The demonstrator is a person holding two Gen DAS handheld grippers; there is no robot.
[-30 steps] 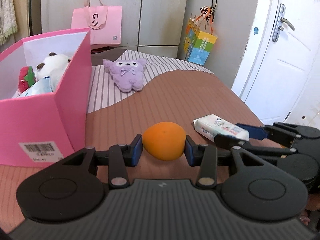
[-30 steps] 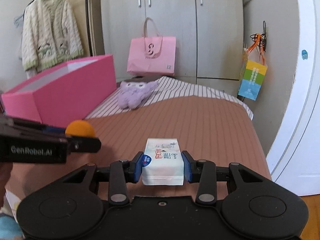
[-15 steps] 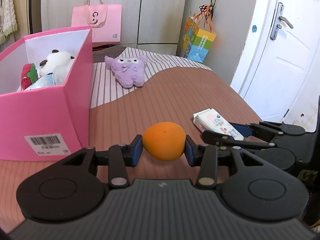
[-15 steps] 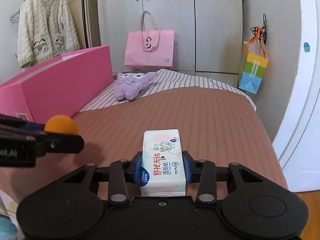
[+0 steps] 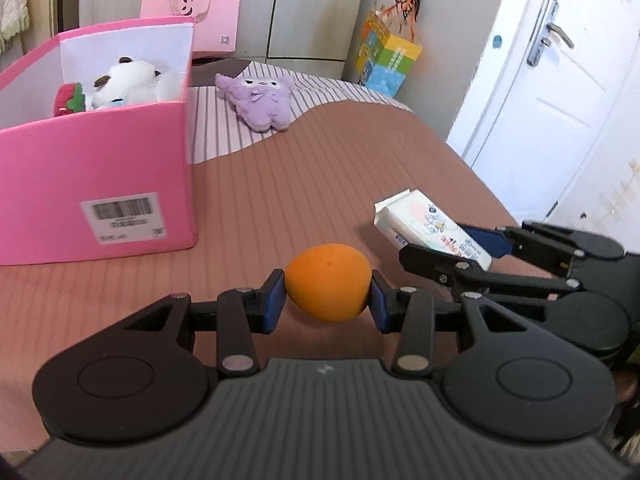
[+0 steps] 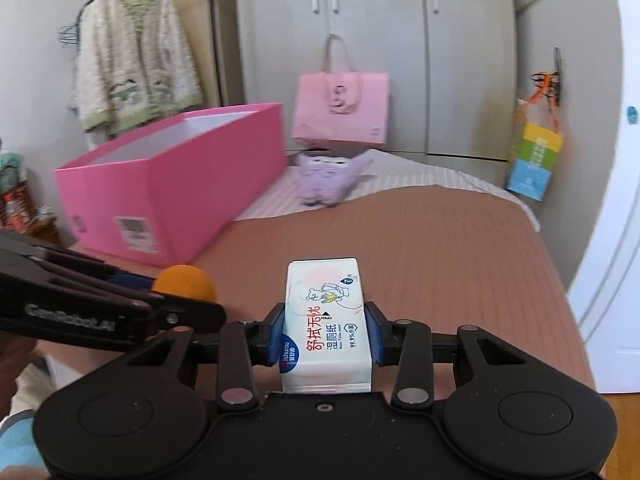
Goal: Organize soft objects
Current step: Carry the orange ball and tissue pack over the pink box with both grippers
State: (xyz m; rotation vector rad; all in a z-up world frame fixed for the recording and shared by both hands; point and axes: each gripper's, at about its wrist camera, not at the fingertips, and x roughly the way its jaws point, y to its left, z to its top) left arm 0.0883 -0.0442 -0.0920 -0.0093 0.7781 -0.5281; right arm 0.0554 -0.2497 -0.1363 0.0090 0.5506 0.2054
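Observation:
My left gripper (image 5: 328, 295) is shut on a soft orange ball (image 5: 328, 282) and holds it above the brown bed cover. My right gripper (image 6: 326, 334) is shut on a white pack of wet wipes (image 6: 325, 320), also lifted; the pack shows in the left wrist view (image 5: 430, 232) to the right of the ball. The ball shows in the right wrist view (image 6: 184, 282) at the left. A pink storage box (image 5: 96, 184) stands at the left with a white plush panda (image 5: 128, 84) and a red plush inside. A purple plush (image 5: 260, 102) lies on the striped sheet beyond.
A pink paper bag (image 6: 340, 112) stands against the wardrobe at the head of the bed. A colourful bag (image 6: 534, 160) hangs at the right wall. A white door (image 5: 552, 92) is to the right of the bed. A cardigan (image 6: 136, 64) hangs at the left.
Both grippers have lifted and moved forward towards the pink box, each keeping its object. The box looks closer and its inside shows more.

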